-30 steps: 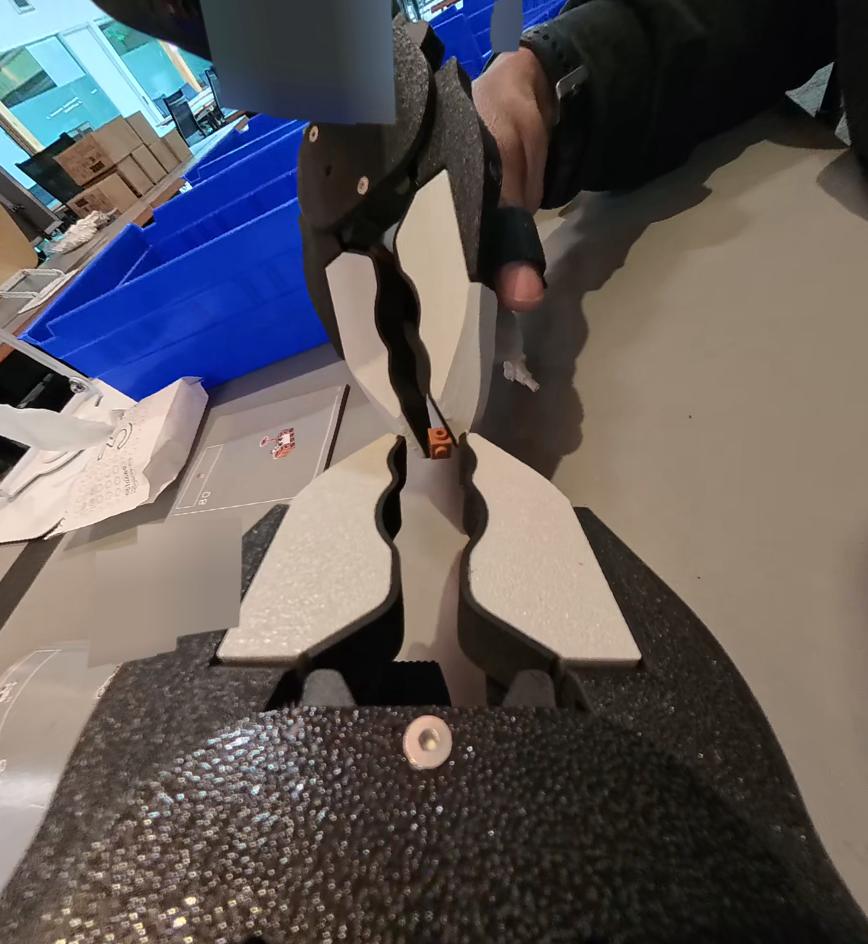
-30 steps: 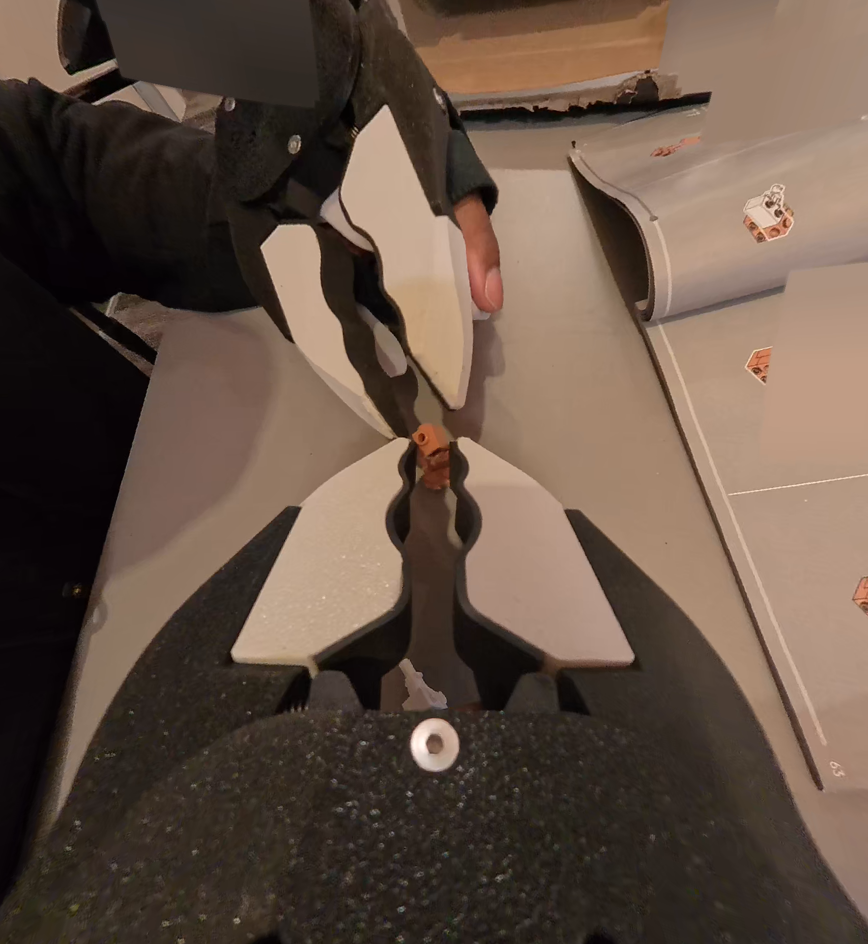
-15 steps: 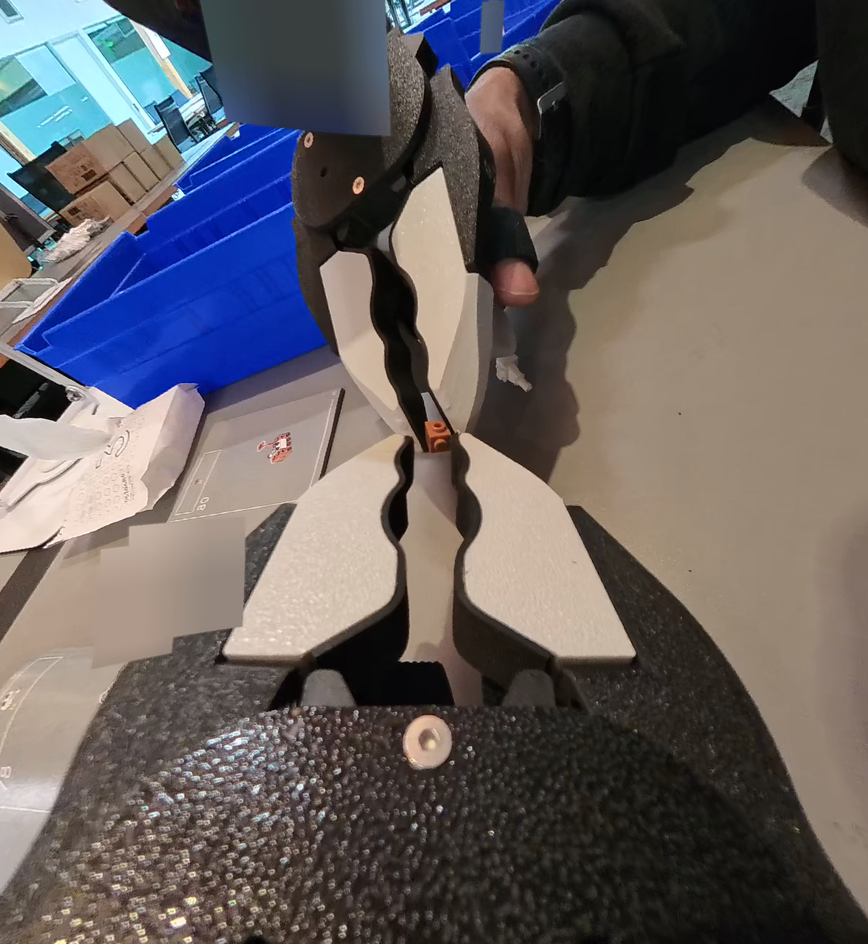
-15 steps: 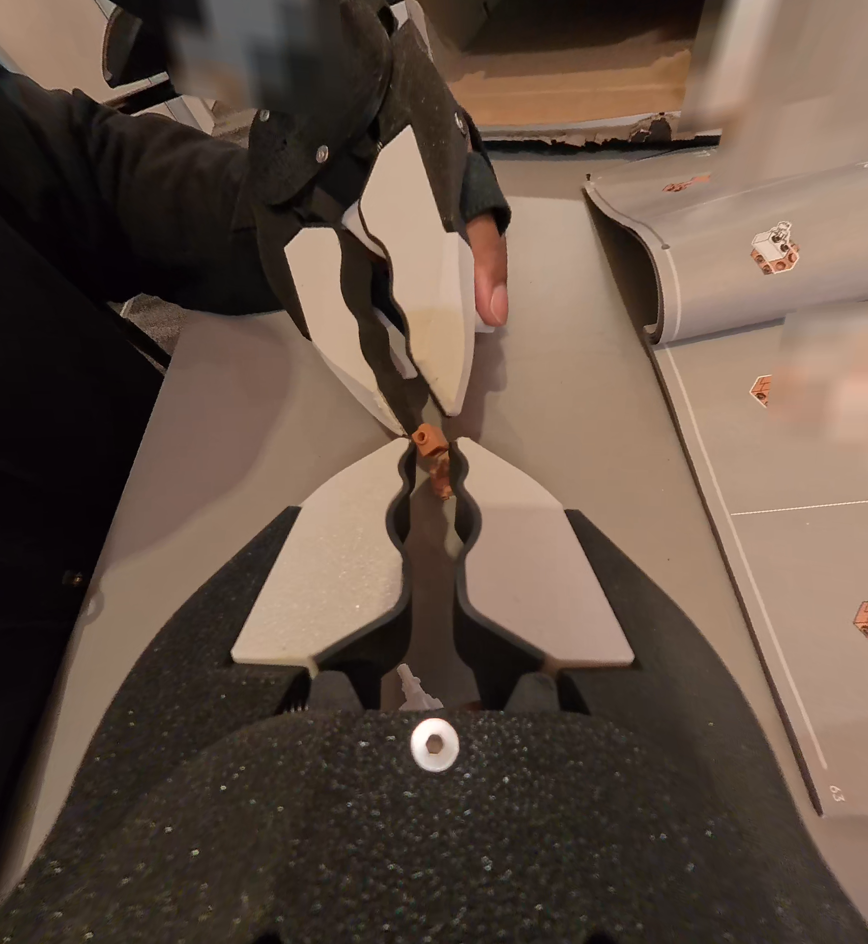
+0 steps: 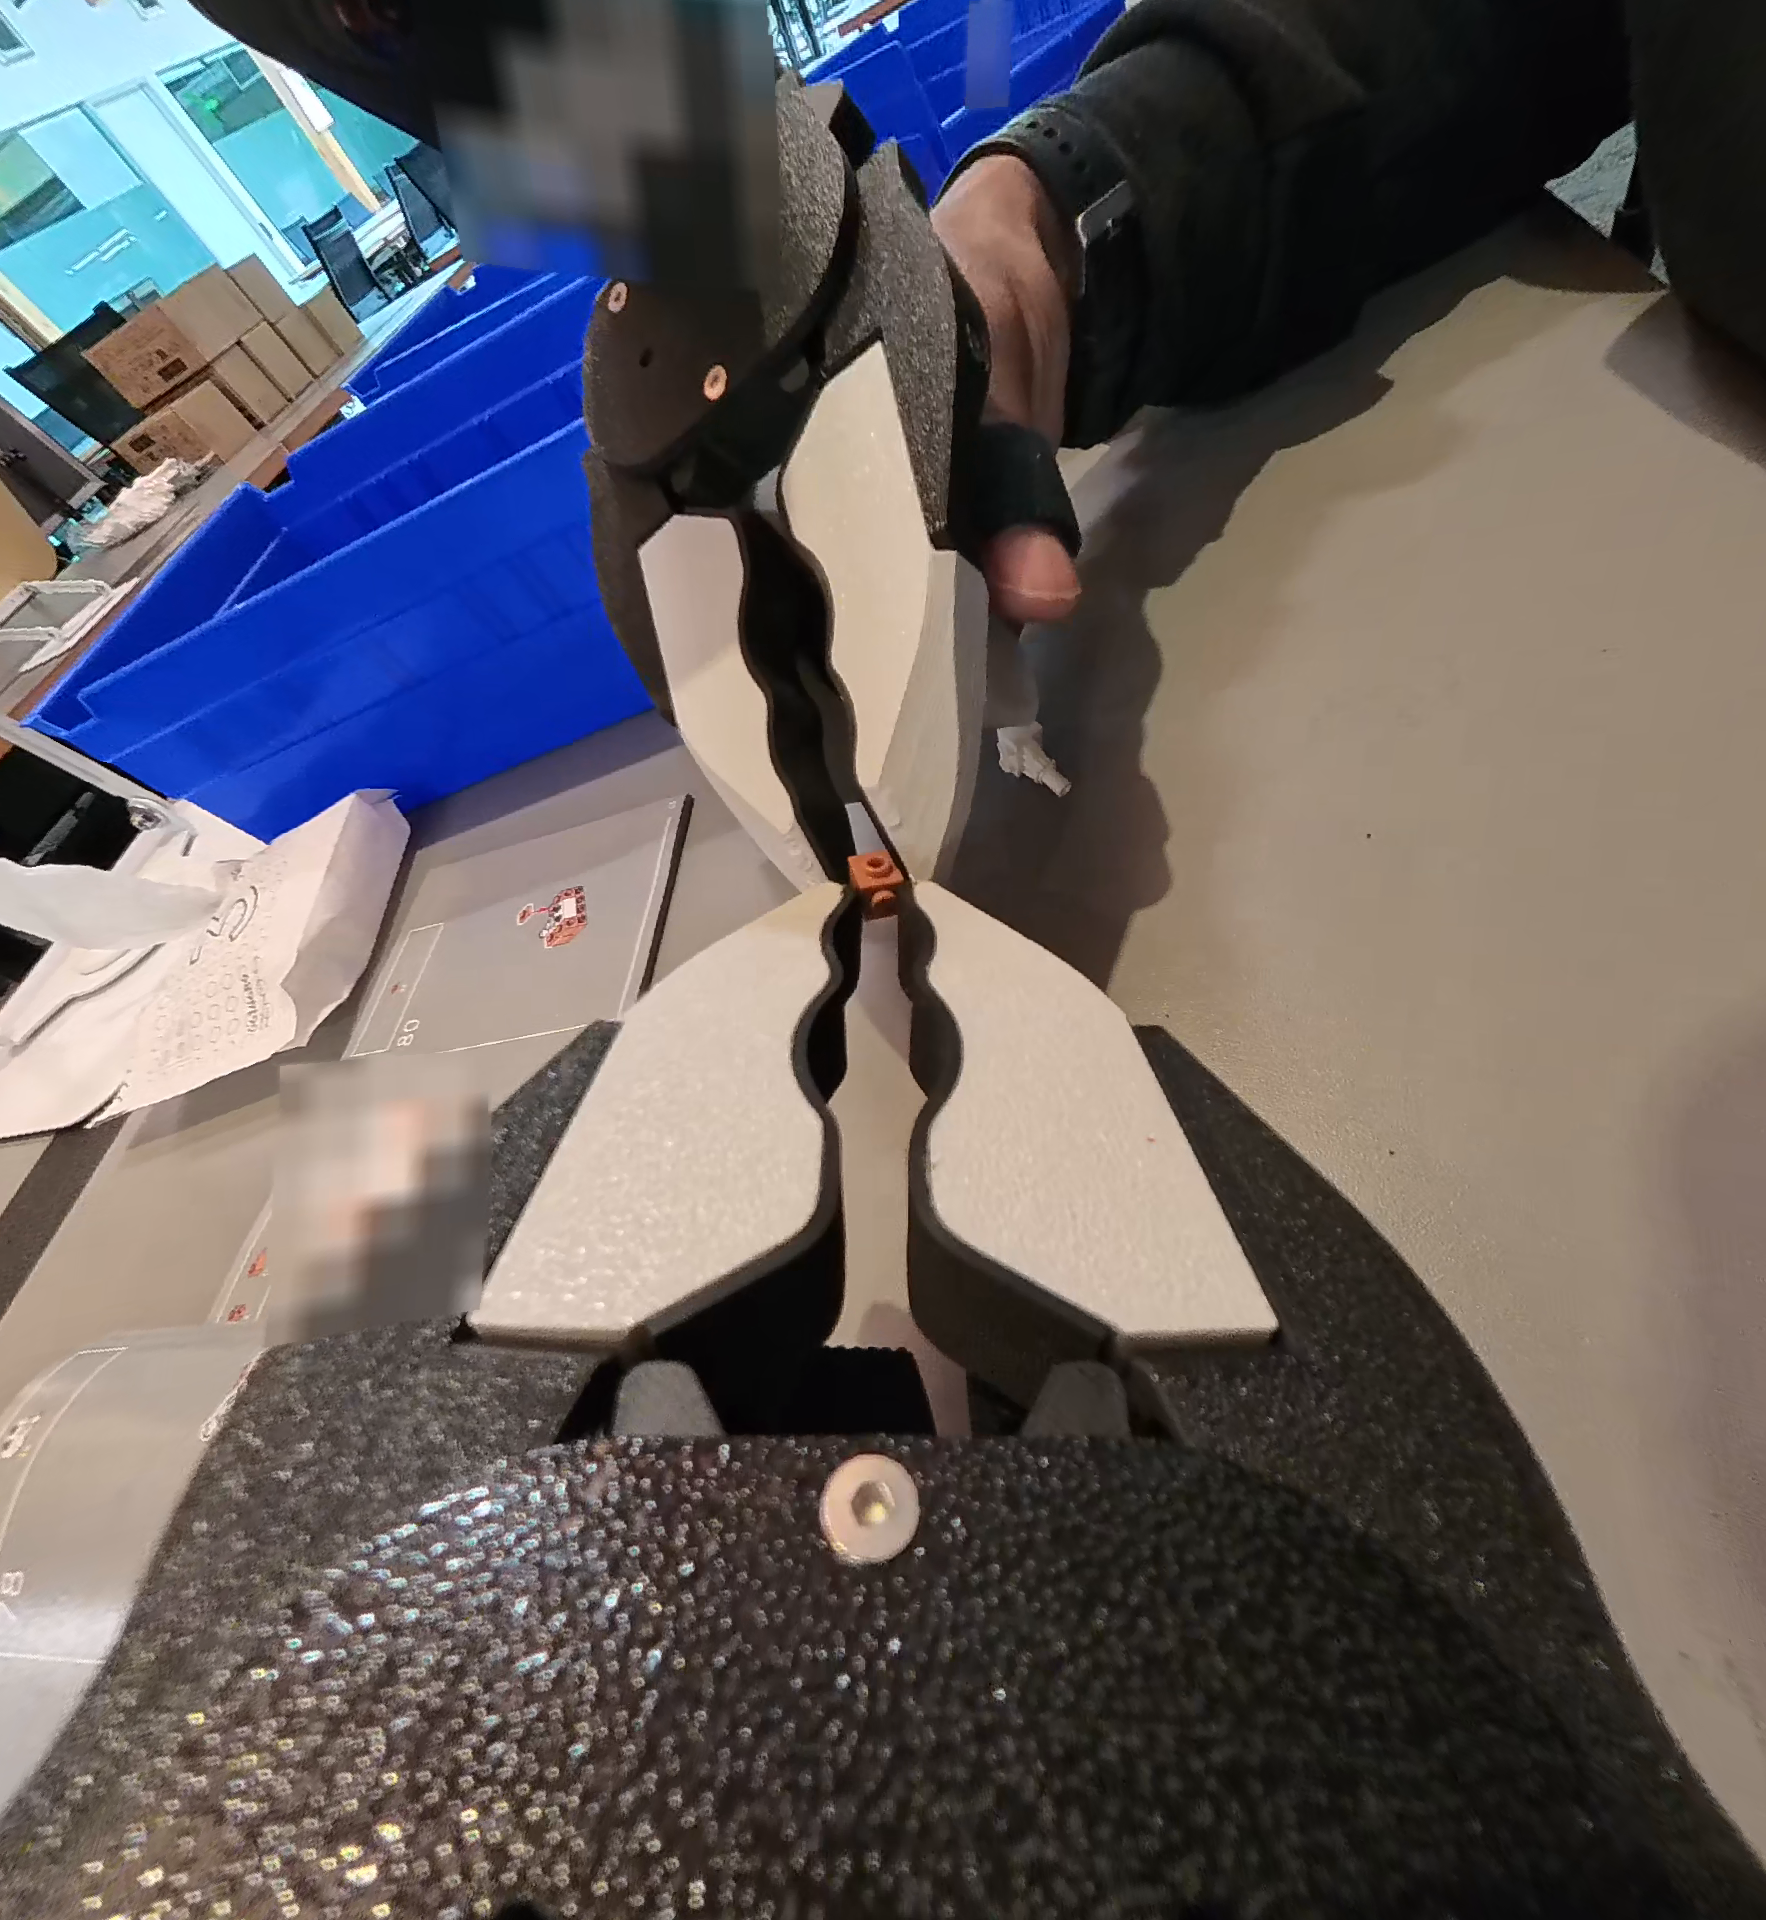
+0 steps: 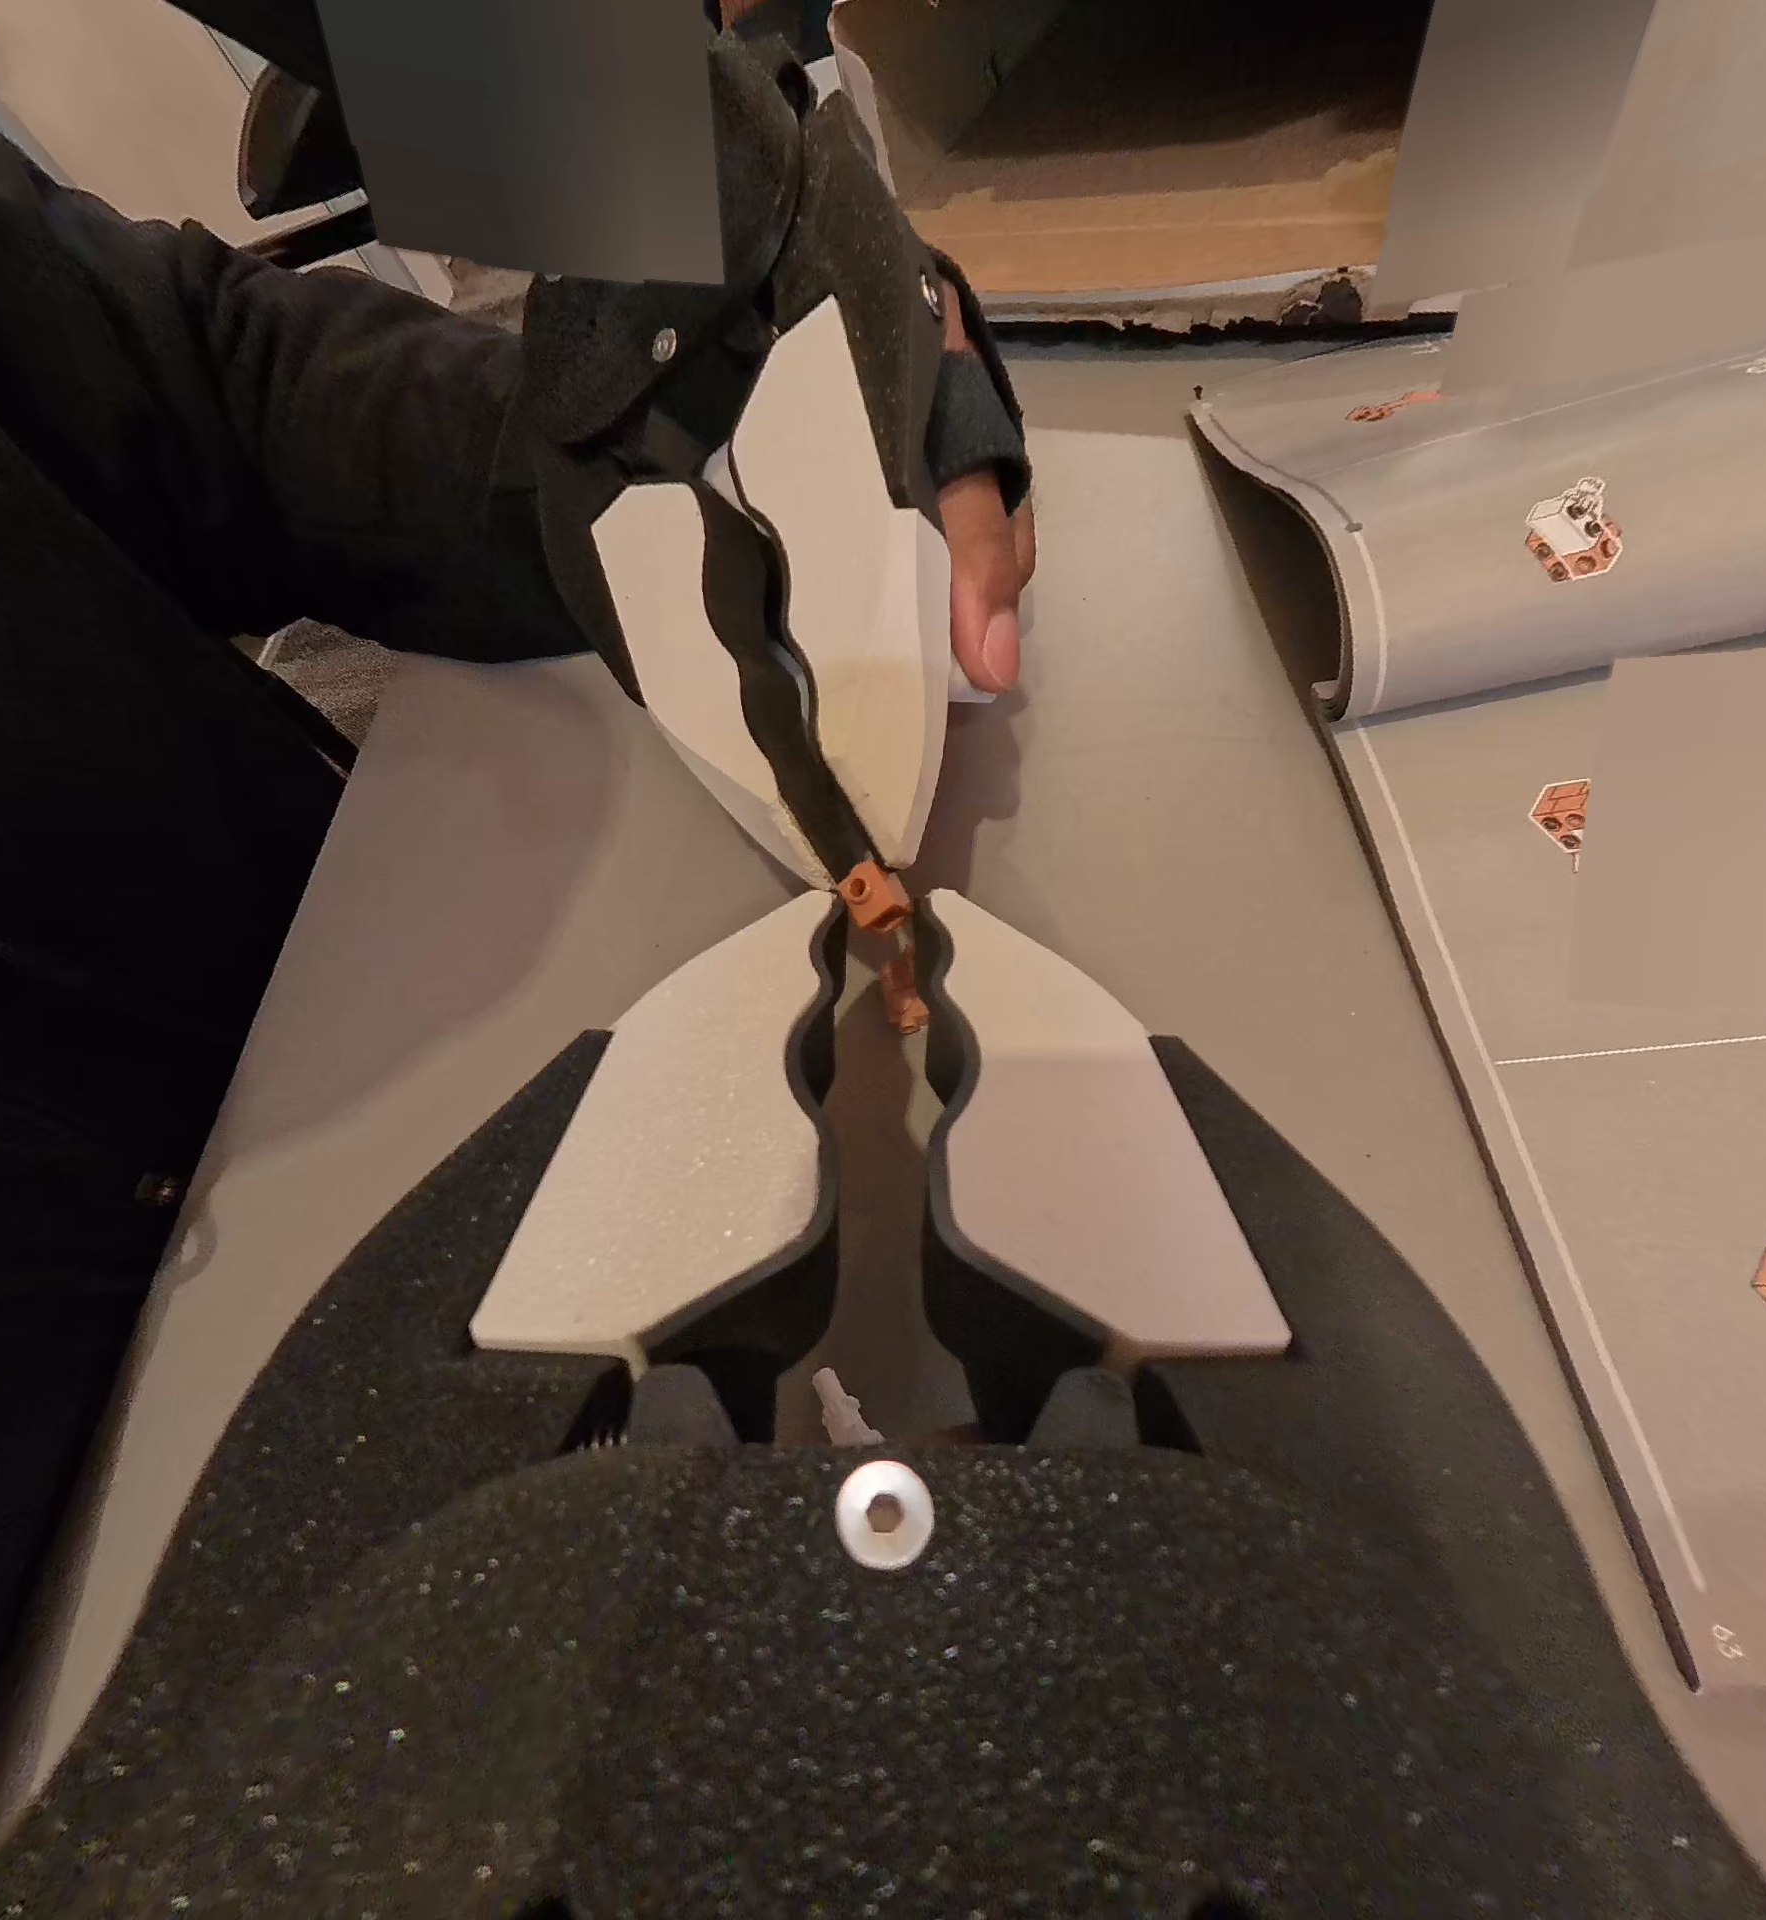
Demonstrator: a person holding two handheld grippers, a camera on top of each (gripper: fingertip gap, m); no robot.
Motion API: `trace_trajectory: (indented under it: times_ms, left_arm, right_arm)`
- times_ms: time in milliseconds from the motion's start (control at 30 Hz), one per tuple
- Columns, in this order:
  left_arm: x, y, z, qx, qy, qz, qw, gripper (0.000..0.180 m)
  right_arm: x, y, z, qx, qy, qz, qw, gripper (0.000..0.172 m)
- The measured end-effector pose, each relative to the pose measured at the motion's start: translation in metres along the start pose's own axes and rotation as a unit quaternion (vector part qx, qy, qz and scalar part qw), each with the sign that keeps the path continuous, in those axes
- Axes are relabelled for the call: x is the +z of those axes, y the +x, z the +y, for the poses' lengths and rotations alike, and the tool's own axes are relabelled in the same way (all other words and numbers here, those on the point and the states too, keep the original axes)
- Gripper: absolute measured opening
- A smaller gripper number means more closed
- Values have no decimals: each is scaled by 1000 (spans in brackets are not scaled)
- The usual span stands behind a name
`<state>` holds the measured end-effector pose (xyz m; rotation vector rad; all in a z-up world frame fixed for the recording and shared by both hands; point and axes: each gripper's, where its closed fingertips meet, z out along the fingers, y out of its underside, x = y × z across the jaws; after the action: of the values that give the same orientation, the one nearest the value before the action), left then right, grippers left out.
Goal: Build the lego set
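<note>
– Grey desk all round, with what along its far edge?
– Big blue plastic bins in a row there. An open grey instruction booklet lies toward one side edge of the desk, and a crumpled white paper bag just in front of the bins.
– And the two black hand-held grippers with pale fingers?
– They meet tip to tip above the middle of the desk. The left gripper is clenched on a tiny orange-brown studded toy brick, pads against its sides. The right gripper comes at the same brick from the opposite side; its fingertips also sit tight against it, as far as I can see.
– So the brick is off the desk?
– Yes, pinched between both pairs of tips.
– Anything smaller?
– A small white plastic piece lies on the desk near the right gripper, and a little brown piece shows just under the brick, between the right gripper's fingers. Whether it is joined to the brick I cannot tell.
</note>
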<state>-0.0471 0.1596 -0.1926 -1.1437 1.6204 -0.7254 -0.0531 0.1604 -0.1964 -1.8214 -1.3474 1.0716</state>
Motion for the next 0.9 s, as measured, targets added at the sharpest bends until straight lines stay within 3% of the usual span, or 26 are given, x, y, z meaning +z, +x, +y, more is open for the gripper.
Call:
trace_trajectory:
  times_ms: [367, 900]
  left_arm:
    - [4, 0, 6, -8, -12, 4, 1000, 8]
    - [2, -6, 7, -11, -14, -13, 1000, 13]
  right_arm:
    - [5, 5, 9, 0, -1, 13, 1000, 12]
    - [-3, 2, -5, 8, 74, -23, 997, 11]
